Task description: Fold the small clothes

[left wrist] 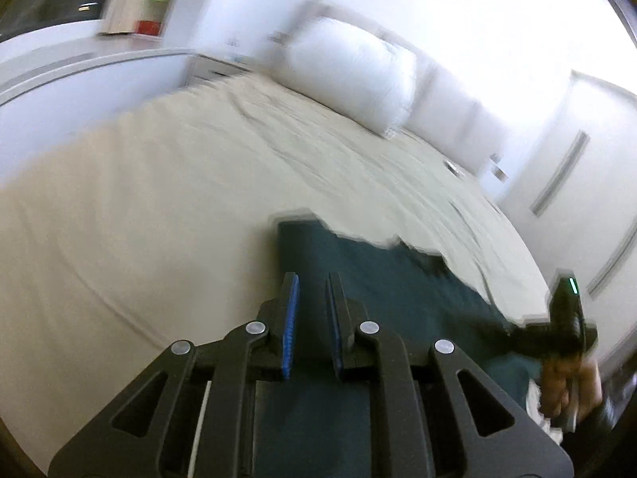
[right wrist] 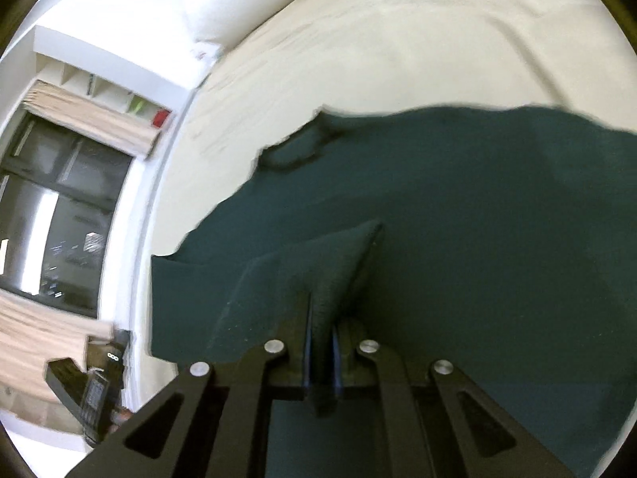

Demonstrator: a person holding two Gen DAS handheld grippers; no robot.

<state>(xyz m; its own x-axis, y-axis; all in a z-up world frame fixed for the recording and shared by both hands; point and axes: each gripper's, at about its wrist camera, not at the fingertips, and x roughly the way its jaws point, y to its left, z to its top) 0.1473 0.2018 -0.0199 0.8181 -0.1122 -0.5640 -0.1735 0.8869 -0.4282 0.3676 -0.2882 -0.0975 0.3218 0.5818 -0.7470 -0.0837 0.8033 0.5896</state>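
Observation:
A dark green garment (left wrist: 382,279) lies spread on the cream bed sheet (left wrist: 159,199). My left gripper (left wrist: 312,290) hovers over the garment's left part with its blue pads a little apart and nothing between them. My right gripper (right wrist: 320,318) is shut on a pinched fold of the same green garment (right wrist: 458,199), which rises into the jaws as a ridge. The right gripper also shows in the left wrist view (left wrist: 565,326) at the right, held by a hand at the garment's right edge.
White pillows (left wrist: 350,71) lie at the head of the bed. A white headboard wall (left wrist: 557,159) runs along the right. A window (right wrist: 59,207) with shelves and a dark device (right wrist: 91,398) stand beside the bed.

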